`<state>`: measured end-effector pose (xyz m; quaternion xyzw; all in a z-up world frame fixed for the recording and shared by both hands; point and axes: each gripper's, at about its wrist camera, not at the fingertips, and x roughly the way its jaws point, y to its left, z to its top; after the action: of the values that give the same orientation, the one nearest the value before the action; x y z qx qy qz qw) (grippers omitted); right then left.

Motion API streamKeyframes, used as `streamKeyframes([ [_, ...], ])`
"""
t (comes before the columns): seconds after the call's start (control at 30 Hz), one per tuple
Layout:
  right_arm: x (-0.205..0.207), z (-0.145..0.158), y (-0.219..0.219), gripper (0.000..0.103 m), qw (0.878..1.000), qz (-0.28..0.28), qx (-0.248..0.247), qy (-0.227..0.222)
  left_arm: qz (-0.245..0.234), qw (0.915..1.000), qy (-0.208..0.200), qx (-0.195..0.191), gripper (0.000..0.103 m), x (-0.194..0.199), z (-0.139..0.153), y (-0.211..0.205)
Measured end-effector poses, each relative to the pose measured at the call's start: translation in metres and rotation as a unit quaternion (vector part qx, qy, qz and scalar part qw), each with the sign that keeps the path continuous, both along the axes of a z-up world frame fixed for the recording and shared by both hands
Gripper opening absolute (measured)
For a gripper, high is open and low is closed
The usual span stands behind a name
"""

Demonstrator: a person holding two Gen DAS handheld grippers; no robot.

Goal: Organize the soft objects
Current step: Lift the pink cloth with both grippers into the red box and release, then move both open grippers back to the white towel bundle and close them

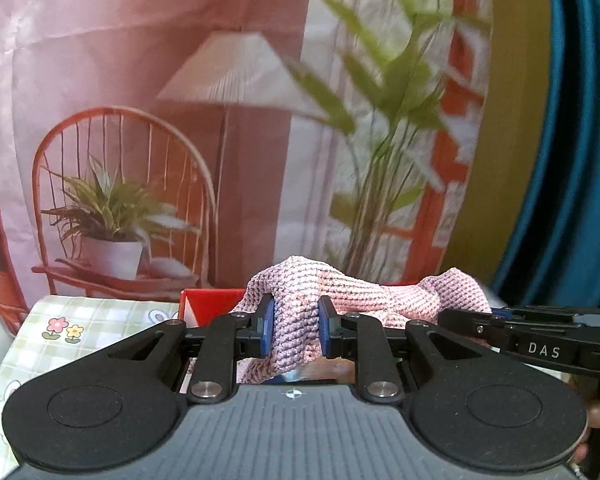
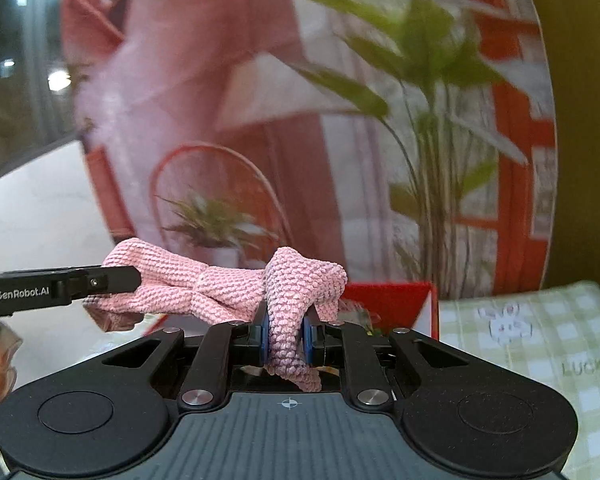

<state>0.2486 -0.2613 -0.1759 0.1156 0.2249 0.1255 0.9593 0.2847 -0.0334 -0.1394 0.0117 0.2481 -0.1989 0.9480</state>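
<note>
Two grippers, one pink cloth, so we've got it strung between us. Left gripper [image 1: 296,334] is clamped on a bunched fold of the cloth [image 1: 300,300], which humps up toward 12 o'clock and trails off to 3 o'clock, where the right gripper [image 2: 286,338] pinches its other end. Behind it sits a red box [image 1: 212,300], and a checked tablecloth [image 1: 80,320] lies at 9 o'clock in the left view. We reckon the knit is light, floppy and stretchy, not slippery or fragile. It sags in the middle, so corners or edges are the places to grab if we want it flat.
</note>
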Motion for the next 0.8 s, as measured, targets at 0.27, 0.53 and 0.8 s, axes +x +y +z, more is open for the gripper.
streamKeyframes([
  [0.27, 0.039, -0.037, 0.007, 0.014, 0.997, -0.045, 0.005, 0.061, 0.009, 0.9983, 0.041, 0.039, 0.030, 0.038, -0.035, -0.010],
  [0.53, 0.045, -0.042, 0.013, 0.036, 0.995, -0.053, -0.040, 0.068, 0.020, 0.9978, 0.052, 0.036, 0.060, 0.039, -0.042, 0.002],
  [0.8, 0.023, -0.037, 0.021, 0.058, 0.994, -0.039, -0.097, 0.032, 0.007, 0.9989, 0.040, 0.024, 0.067, 0.018, -0.029, 0.014],
])
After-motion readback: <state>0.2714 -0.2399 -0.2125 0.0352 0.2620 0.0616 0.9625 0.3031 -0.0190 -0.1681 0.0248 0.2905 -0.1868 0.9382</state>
